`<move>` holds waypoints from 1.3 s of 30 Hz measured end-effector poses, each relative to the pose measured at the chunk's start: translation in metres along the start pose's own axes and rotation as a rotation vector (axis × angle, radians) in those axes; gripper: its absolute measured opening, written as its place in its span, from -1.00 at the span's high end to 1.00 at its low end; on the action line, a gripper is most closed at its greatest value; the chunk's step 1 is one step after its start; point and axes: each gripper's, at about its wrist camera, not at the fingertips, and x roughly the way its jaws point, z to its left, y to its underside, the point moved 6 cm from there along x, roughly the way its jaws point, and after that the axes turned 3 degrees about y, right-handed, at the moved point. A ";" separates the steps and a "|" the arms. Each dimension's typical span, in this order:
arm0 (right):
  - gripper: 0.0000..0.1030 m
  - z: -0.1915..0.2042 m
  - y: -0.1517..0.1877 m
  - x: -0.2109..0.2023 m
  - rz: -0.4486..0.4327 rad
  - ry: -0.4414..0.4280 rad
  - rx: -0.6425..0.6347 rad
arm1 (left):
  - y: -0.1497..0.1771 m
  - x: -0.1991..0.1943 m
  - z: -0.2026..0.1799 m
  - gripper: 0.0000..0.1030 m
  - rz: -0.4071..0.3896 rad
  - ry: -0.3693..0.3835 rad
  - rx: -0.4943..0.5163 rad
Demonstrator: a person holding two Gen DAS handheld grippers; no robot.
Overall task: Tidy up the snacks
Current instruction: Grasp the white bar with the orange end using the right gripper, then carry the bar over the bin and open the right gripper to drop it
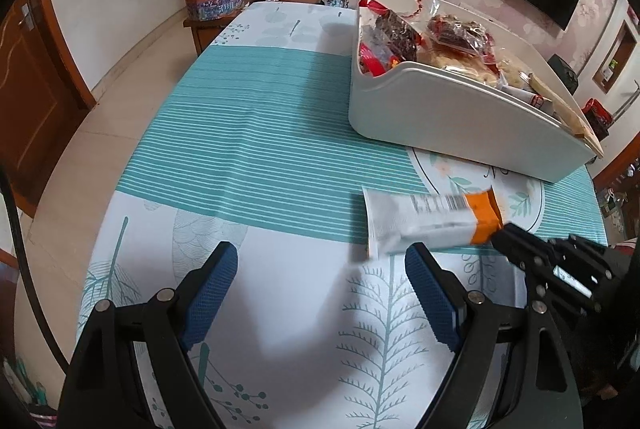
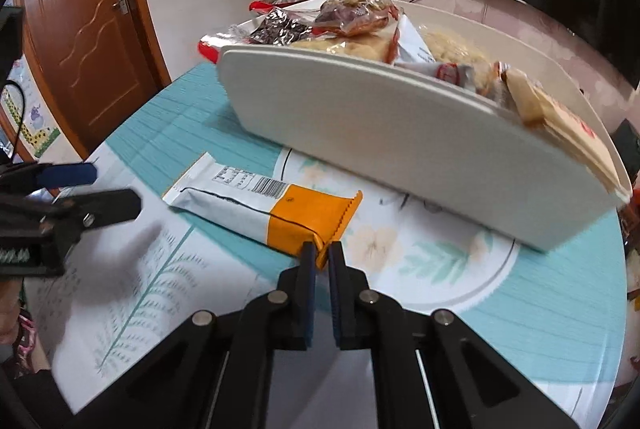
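The right gripper pinches the light, crinkly snack bar by its orange end, probably slippery; the left gripper stands spread, empty.

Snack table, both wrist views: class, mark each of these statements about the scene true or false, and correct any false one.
1. The right claw is shut on the orange end of the snack bar. True.
2. The left claw grips the bar's white end. False: its jaws stand wide open with nothing between them, near the bar.
3. The white bin is empty. False: it is piled with packaged snacks.
4. The bar lies in front of the bin, outside it. True.
5. The tablecloth is plain red. False: it is teal striped and white with leaf prints.
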 end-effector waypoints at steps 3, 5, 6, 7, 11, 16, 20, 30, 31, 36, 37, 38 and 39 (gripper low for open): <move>0.88 0.003 0.009 -0.009 0.004 0.000 -0.002 | 0.001 -0.002 -0.001 -0.65 -0.002 0.001 0.004; 0.88 0.004 0.013 -0.015 0.001 0.002 -0.005 | 0.001 -0.003 -0.001 -0.65 -0.004 0.000 0.004; 0.88 0.004 0.013 -0.018 -0.002 0.002 -0.007 | 0.001 -0.003 -0.001 -0.65 -0.004 0.001 0.004; 0.88 0.005 0.012 -0.019 -0.004 0.002 -0.009 | 0.001 -0.003 0.000 -0.65 -0.004 0.000 0.005; 0.88 0.003 0.007 -0.026 -0.011 0.010 -0.013 | 0.001 -0.004 0.000 -0.65 -0.008 -0.002 0.000; 0.93 0.001 -0.006 -0.041 -0.050 0.018 -0.027 | -0.001 -0.007 0.001 -0.65 -0.016 -0.004 -0.005; 0.93 -0.001 -0.020 -0.061 -0.105 0.032 -0.052 | -0.001 -0.008 0.002 -0.65 -0.020 -0.003 -0.008; 0.94 -0.004 -0.049 -0.100 -0.205 0.053 -0.097 | -0.004 -0.012 0.000 -0.65 -0.036 0.005 -0.005; 0.94 -0.006 -0.052 -0.105 -0.218 0.054 -0.098 | -0.004 -0.012 -0.001 -0.65 -0.037 0.007 -0.004; 0.94 -0.018 -0.075 -0.123 -0.280 0.089 -0.081 | -0.004 -0.011 -0.003 -0.65 -0.037 0.013 0.003; 0.94 -0.021 -0.079 -0.126 -0.293 0.097 -0.077 | -0.003 -0.011 -0.003 -0.65 -0.038 0.014 0.003; 0.94 -0.024 -0.084 -0.128 -0.304 0.103 -0.073 | -0.003 -0.011 -0.003 -0.65 -0.039 0.014 0.003; 0.94 -0.027 -0.087 -0.130 -0.316 0.112 -0.067 | -0.004 -0.011 -0.003 -0.65 -0.041 0.015 0.002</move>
